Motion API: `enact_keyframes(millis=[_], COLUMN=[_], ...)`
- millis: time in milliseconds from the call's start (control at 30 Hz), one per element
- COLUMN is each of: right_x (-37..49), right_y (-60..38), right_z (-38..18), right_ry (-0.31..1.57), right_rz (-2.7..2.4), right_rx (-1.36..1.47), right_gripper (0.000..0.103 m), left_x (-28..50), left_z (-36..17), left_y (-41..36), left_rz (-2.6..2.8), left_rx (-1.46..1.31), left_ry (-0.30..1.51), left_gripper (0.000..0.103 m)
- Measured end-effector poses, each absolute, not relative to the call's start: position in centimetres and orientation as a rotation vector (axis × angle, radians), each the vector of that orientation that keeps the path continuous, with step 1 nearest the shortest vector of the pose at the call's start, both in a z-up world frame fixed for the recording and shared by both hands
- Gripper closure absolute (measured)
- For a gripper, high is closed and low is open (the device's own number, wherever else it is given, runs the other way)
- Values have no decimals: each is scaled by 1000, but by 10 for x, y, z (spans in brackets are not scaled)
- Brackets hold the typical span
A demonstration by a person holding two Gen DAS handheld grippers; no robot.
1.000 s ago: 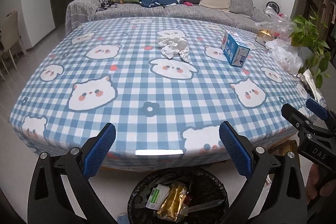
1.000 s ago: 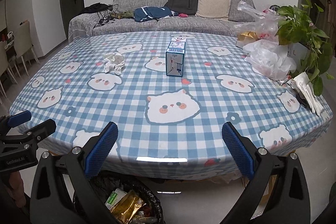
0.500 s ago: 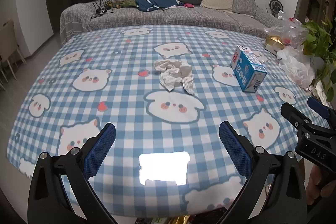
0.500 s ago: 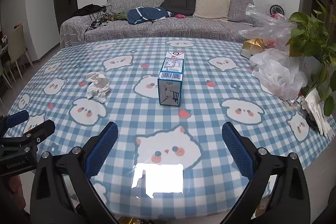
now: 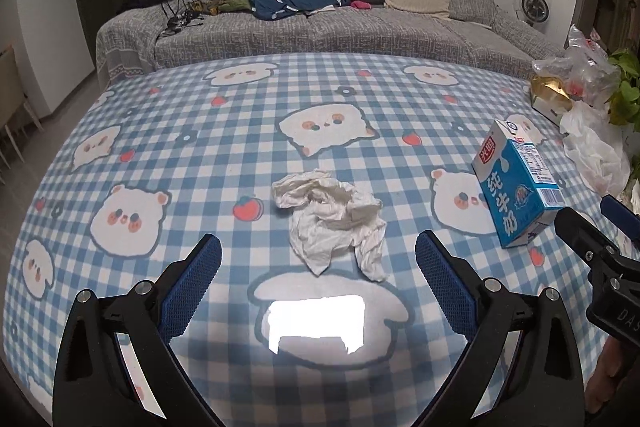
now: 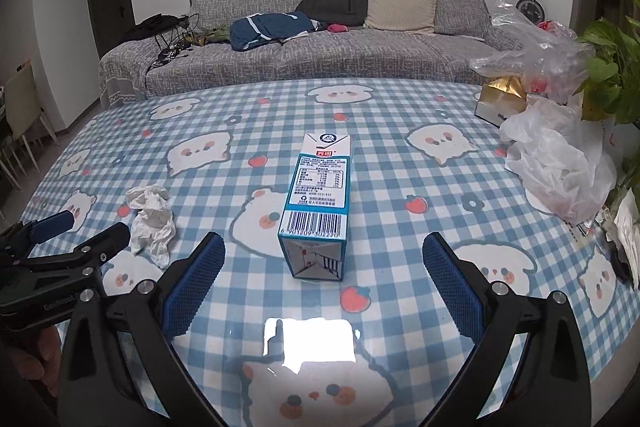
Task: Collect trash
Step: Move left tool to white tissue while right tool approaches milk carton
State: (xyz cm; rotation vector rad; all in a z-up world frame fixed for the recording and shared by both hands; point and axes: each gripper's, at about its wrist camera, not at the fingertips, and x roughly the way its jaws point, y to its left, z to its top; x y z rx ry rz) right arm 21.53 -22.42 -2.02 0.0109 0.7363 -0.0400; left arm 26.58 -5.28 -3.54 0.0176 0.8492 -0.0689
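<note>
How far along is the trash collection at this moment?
Nothing is in hand: the left claw and right claw are both open and empty. Left: the crumpled tissue and milk carton lie on the table, each ahead of a claw.

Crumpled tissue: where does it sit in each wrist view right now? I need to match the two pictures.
Left wrist view: the crumpled tissue lies centre frame, just ahead of the open left tool.
Right wrist view: the crumpled tissue lies at left, left of the open right tool.
Shared landmark: the milk carton, standing to the tissue's right in both views.
</note>
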Motion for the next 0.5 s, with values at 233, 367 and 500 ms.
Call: enact_keyframes(millis=[233, 367, 500], right_x=[240, 249, 256], right_y=[-223, -221, -222], right_z=[-37, -44, -52], right_ry=[764, 778, 795], right_rz=[-51, -43, -48], right_rx=[11, 19, 34], right_gripper=[13, 20, 28], left_x=[301, 311, 314], left_z=[-58, -68, -76], left_y=[-55, -57, -59], left_rz=[-58, -64, -61], left_rx=[22, 28, 28], left_ry=[886, 904, 930], left_gripper=[12, 18, 31])
